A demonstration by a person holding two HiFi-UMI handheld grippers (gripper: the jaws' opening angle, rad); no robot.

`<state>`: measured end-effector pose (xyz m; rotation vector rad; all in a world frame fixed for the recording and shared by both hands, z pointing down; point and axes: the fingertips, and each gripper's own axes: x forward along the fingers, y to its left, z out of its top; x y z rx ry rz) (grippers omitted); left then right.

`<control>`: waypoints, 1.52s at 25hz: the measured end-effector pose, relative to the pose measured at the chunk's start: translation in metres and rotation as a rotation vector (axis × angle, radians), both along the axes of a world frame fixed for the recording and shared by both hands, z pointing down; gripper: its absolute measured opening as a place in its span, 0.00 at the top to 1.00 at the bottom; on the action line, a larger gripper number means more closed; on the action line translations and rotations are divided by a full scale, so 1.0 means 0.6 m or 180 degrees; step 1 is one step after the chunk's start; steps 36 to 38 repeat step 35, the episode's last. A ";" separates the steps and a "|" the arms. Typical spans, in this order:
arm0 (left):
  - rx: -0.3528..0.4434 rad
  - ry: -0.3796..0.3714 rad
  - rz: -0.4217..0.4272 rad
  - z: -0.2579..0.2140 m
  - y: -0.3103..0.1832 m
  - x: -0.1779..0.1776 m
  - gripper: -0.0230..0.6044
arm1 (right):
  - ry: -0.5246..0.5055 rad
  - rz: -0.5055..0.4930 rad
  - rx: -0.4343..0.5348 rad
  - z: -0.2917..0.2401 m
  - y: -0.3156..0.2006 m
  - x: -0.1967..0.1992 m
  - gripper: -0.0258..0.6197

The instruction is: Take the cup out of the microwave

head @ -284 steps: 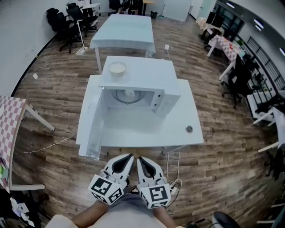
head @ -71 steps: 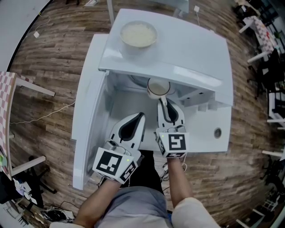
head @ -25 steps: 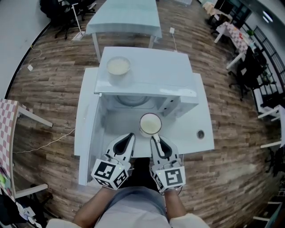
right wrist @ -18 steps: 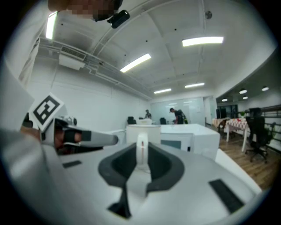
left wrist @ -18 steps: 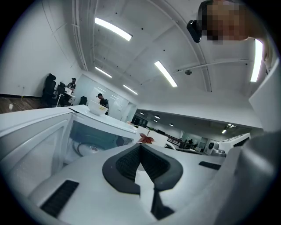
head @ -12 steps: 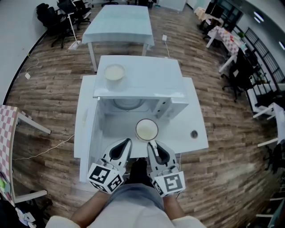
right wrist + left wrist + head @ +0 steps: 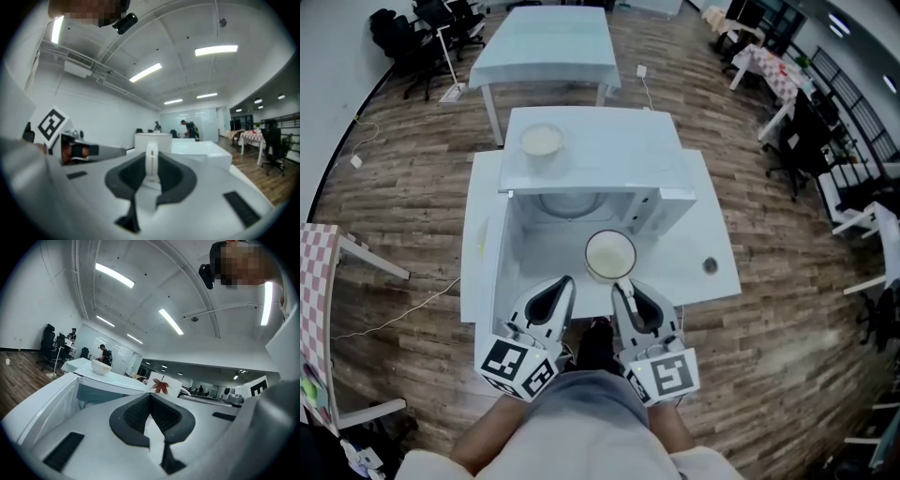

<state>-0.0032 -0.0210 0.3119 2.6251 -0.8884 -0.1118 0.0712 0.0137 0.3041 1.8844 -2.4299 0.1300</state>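
Note:
A white cup (image 7: pixel 610 255) with a red leaf print (image 7: pixel 161 386) hangs in front of the open white microwave (image 7: pixel 591 155), outside its cavity. My right gripper (image 7: pixel 622 282) is shut on the cup's handle (image 7: pixel 151 161), which stands upright between its jaws. My left gripper (image 7: pixel 565 280) is shut with nothing in it, level beside the cup on its left. The microwave's cavity (image 7: pixel 567 204) shows only its turntable.
The microwave door (image 7: pixel 485 272) hangs open at the left. A cream bowl (image 7: pixel 541 140) sits on the microwave's top. A small round object (image 7: pixel 710 266) lies on the white table (image 7: pixel 712 286) at the right. Another table (image 7: pixel 548 42) stands beyond.
The cup has come out of the microwave cavity in my right gripper. Both grippers have drawn back toward the person and lifted.

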 end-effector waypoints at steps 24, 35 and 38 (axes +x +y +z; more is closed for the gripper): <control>0.0121 -0.0045 -0.0037 -0.013 -0.007 -0.006 0.94 | -0.0039 -0.0070 0.0032 -0.026 0.000 -0.008 0.85; 0.0100 -0.0045 -0.0014 -0.012 -0.017 -0.003 0.94 | 0.0014 -0.0136 0.0011 -0.035 -0.007 0.009 0.85; 0.0100 -0.0045 -0.0014 -0.012 -0.017 -0.003 0.94 | 0.0014 -0.0136 0.0011 -0.035 -0.007 0.009 0.85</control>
